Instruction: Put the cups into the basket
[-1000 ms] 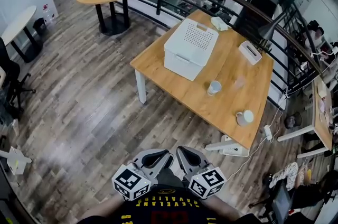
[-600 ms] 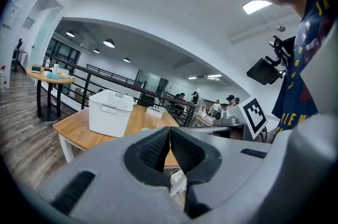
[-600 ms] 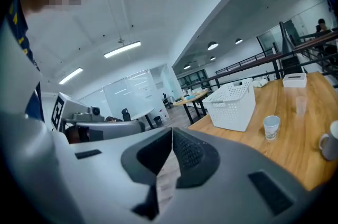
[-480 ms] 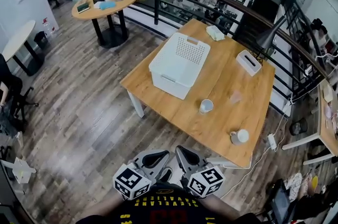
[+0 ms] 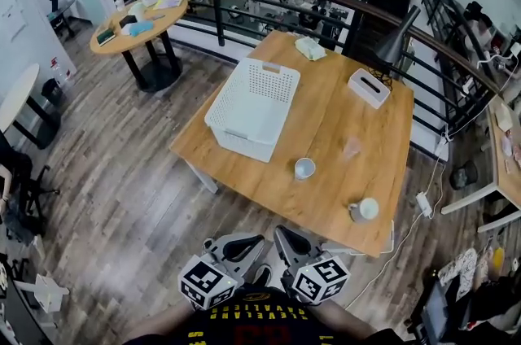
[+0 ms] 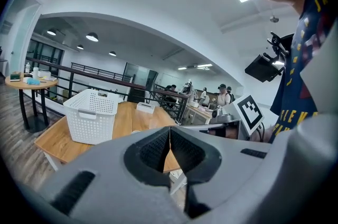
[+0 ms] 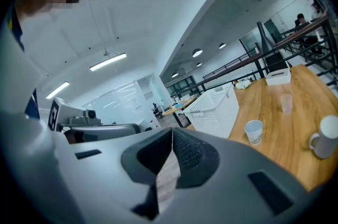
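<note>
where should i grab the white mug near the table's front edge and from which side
Probably the rim wall of the white mug, one jaw inside, one outside, coming down from above opposite its handle. It stands upright, mouth open upward, and the handle juts left in the head view, leaving the right wall free.

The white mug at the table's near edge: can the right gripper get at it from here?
Probably not yet: the right gripper is shut and short of the table, though nothing blocks the mug.
</note>
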`<control>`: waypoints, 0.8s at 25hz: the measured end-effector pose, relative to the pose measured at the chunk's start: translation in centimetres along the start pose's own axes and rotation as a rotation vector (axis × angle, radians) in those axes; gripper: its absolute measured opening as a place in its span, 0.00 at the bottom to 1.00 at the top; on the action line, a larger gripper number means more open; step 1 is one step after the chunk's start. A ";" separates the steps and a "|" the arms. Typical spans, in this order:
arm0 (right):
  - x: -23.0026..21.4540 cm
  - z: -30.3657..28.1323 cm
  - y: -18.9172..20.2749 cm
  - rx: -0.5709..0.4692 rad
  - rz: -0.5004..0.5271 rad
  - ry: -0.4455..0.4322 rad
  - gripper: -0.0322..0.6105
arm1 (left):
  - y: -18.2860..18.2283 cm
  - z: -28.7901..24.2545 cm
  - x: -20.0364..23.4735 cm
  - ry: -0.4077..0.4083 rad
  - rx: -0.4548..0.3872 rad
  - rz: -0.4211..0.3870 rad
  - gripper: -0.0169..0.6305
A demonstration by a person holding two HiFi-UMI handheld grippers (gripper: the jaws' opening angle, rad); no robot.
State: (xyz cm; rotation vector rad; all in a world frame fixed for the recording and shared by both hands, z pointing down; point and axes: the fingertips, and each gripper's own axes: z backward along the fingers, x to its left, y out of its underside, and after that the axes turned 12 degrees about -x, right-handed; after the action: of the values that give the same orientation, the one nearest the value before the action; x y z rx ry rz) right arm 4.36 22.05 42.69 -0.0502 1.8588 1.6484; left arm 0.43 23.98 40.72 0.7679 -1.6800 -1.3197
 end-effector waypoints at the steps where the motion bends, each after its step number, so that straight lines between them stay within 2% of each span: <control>1: -0.3 0.0 -0.1 -0.004 0.000 0.013 0.07 | 0.0 -0.3 0.2 0.011 0.001 0.005 0.05; 10: -3.1 -2.5 -1.4 -0.048 0.020 0.160 0.07 | -0.9 -3.3 3.6 0.153 0.000 0.026 0.05; 15: -4.7 -5.9 -2.5 -0.077 0.033 0.261 0.07 | -2.7 -5.2 7.5 0.251 -0.006 0.027 0.05; 20: -5.0 -11.1 -2.8 -0.074 0.044 0.303 0.07 | -4.2 -5.6 12.6 0.287 -0.005 0.053 0.05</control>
State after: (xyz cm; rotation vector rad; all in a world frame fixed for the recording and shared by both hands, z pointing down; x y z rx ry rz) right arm 4.73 9.59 42.66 -0.3088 2.0305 1.8207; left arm -0.49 9.64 40.23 0.8597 -1.4573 -1.1184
